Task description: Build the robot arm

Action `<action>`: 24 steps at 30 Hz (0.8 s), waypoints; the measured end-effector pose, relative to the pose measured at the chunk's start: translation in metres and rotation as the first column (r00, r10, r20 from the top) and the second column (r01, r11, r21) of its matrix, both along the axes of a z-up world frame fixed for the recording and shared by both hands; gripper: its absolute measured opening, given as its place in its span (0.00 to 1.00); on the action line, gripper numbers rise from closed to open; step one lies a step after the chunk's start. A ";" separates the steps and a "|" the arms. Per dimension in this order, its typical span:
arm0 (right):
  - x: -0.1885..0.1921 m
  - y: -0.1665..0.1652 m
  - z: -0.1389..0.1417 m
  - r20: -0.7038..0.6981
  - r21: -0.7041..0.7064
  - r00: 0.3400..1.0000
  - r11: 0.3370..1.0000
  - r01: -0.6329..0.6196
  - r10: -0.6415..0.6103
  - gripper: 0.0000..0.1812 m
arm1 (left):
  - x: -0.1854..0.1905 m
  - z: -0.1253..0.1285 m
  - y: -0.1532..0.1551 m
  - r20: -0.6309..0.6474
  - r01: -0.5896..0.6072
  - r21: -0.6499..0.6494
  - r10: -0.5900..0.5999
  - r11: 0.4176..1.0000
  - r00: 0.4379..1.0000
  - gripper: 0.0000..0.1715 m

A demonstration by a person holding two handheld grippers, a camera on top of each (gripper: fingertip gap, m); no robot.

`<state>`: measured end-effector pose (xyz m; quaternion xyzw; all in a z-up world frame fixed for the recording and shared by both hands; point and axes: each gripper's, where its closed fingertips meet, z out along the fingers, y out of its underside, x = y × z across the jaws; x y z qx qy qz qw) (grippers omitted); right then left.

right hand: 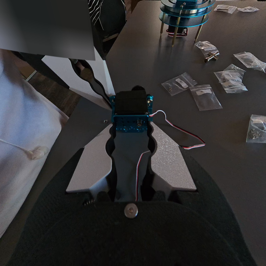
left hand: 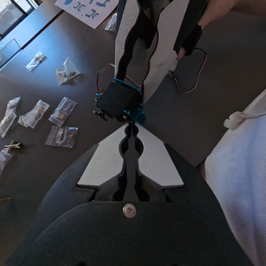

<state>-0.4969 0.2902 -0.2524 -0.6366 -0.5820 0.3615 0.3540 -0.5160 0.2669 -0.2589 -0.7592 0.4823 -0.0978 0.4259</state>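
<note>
A black servo motor (right hand: 130, 102) bolted into a blue anodised metal bracket (right hand: 130, 126) sits at the centre of both views, just above a dark grey matte table (right hand: 201, 201).

The right gripper (right hand: 131, 126) is clamped on the blue bracket, its 2 grey fingers pressing the bracket's side edges; in the left wrist view it comes down from the top of the frame onto the servo (left hand: 119, 102).

The left gripper (left hand: 133, 123) has its fingers drawn together, tips just beside the servo's lower corner. Whether they pinch a small part or only touch the bracket cannot be told.

The servo and bracket look rigid and compact, probably fairly dense for their bulk. The metal bracket edges offer the firmest hold. The smooth plastic case may slip. A thin red, white and black wire (right hand: 179, 129) trails from it in loose loops and runs between the right fingers, so it could snag.

In the right wrist view:
- Clear zip bags of screws (right hand: 179, 83) lie at right.
- A small cross-shaped socket wrench (right hand: 211, 56) lies at upper right.
- A stacked blue disc assembly on brass standoffs (right hand: 185, 17) stands at top.
- A loose nut (right hand: 105, 121) lies left of the bracket.

In the left wrist view, a printed sheet (left hand: 89, 11) lies at top left. A person in white clothing fills one side of each frame.
</note>
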 end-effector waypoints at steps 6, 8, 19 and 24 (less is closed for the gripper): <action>0.000 0.000 0.000 -0.001 0.002 1.000 1.000 -0.001 0.001 0.24 | -0.004 -0.007 0.000 -0.027 -0.010 -0.003 0.010 1.000 1.000 0.00; 0.000 0.000 0.000 0.002 0.006 1.000 1.000 -0.001 0.001 0.24 | -0.011 -0.010 0.000 0.002 -0.040 -0.046 0.040 0.998 0.999 0.01; 0.015 0.008 0.002 0.023 0.019 0.999 0.999 0.035 -0.036 0.24 | -0.025 -0.007 0.003 0.260 -0.076 -0.328 0.168 0.941 0.951 0.09; 0.021 0.010 0.001 0.021 0.019 0.999 0.999 0.045 -0.045 0.24 | -0.032 -0.020 0.012 0.175 -0.072 -0.353 0.142 0.933 0.974 0.09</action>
